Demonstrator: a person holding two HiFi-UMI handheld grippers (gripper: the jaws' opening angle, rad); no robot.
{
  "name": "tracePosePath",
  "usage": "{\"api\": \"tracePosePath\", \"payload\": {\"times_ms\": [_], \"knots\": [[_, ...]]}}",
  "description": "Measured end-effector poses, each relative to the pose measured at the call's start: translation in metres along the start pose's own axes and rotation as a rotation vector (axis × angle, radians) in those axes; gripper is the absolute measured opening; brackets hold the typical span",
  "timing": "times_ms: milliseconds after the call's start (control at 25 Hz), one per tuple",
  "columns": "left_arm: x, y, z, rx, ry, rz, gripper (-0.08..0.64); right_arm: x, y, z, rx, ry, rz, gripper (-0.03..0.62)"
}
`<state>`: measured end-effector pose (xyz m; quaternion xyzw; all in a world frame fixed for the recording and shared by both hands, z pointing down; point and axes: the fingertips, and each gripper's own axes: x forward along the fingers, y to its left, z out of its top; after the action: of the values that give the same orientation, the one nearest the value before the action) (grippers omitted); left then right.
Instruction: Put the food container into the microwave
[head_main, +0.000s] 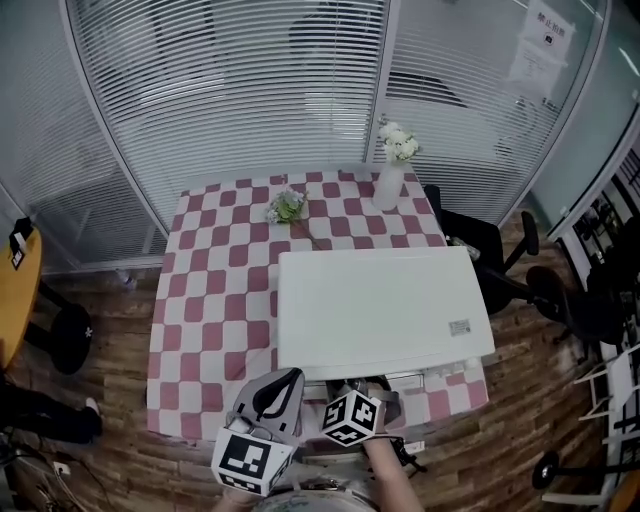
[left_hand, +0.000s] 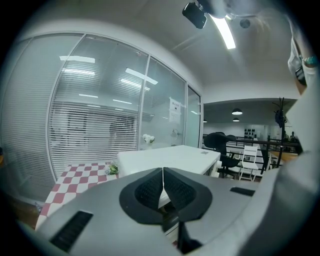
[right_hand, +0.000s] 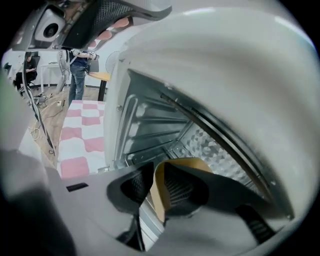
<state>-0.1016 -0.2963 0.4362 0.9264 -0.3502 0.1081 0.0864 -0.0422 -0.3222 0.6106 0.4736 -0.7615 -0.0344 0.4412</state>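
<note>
Here, the left claw (left_hand: 163, 187) has its 2 ribbed black pads pressed flat together with nothing between them. It is raised clear of the table's pink-and-white checked cloth (head_main: 208, 300), which spreads ahead of it and to its left. The white microwave (head_main: 380, 300) stands just ahead of it and to its right. Beyond that, near the far edge of the table, are a small bunch of flowers (head_main: 287, 206) and a white vase (head_main: 388, 186) of white blooms. A black office chair (head_main: 482, 246) stands off to the right of the table. In the head view both claws sit close together at the microwave's front edge. The right claw (right_hand: 154, 189) is clamped on the tan wall of the food container (right_hand: 190, 162), 1 pad on each side of that wall. It holds the container at the mouth of the microwave's open cavity (right_hand: 150, 127), with the ribbed metal side walls and the embossed back panel directly ahead of it. Whether the container touches the cavity floor cannot be told.
</note>
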Motion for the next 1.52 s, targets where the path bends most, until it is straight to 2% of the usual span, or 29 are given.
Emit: {"api": "tracePosePath", "payload": {"times_ms": [480, 840, 1160, 1320, 1520], "knots": [[0.009, -0.023, 0.001, 0.008, 0.009, 0.003, 0.014, -0.033, -0.005, -0.017, 0.047, -0.032, 0.009, 0.058], [0.023, -0.054, -0.008, 0.018, 0.036, -0.016, 0.014, -0.069, -0.014, -0.042, 0.227, -0.077, 0.059, 0.043], [0.037, -0.076, -0.013, 0.027, 0.057, -0.033, 0.014, -0.088, -0.02, -0.068, 0.288, -0.06, 0.08, -0.003], [0.044, -0.086, -0.018, 0.036, 0.073, -0.047, 0.014, -0.097, -0.021, -0.075, 0.324, -0.064, 0.097, -0.006], [0.052, -0.1, -0.025, 0.047, 0.093, -0.07, 0.014, -0.117, -0.032, -0.065, 0.451, -0.145, 0.12, -0.006]]}}
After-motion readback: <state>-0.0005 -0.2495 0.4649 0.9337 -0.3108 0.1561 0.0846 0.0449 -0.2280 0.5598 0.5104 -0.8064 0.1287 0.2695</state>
